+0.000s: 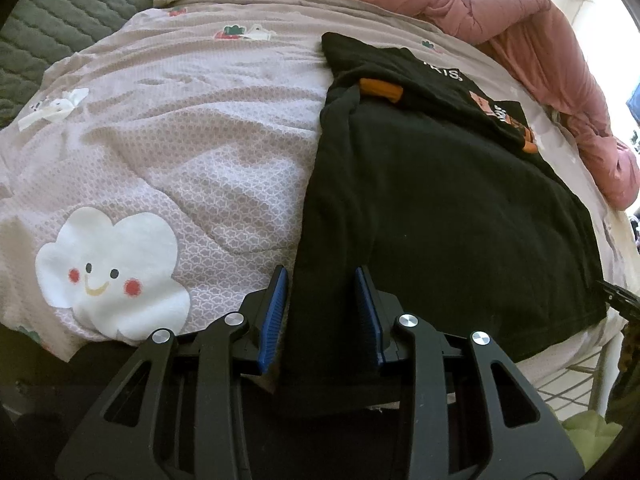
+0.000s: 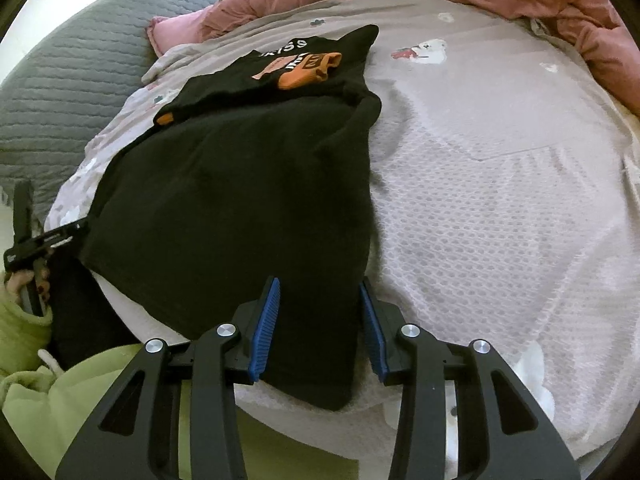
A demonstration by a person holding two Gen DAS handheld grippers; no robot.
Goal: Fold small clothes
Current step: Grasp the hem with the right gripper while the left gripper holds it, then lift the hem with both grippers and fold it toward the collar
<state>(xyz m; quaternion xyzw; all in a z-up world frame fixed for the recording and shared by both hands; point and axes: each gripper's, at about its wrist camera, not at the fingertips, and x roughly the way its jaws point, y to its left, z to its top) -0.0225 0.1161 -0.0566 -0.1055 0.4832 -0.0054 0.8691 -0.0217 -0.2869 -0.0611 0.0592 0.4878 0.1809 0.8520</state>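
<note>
Left tongs and right tongs, each with jaws spread and the blue pads straddling, not pinching, a near corner of the black T-shirt: the left pair at the shirt's left hem corner, the right pair at its right hem corner. The shirt lies lengthwise on the bed, over a pale patterned quilt, hem toward the holder, with orange-trimmed sleeves and printed front already turned in at the far end. The step in hand appears to be the taking of the hem for the fold; the next move calls for both pairs to close on the corners together and carry the hem evenly toward the collar, lest the cloth skew. A pink duvet is bunched beyond the far end, near the collar, and could crowd the landing place; a grey quilted cover lies aside, well apart.
</note>
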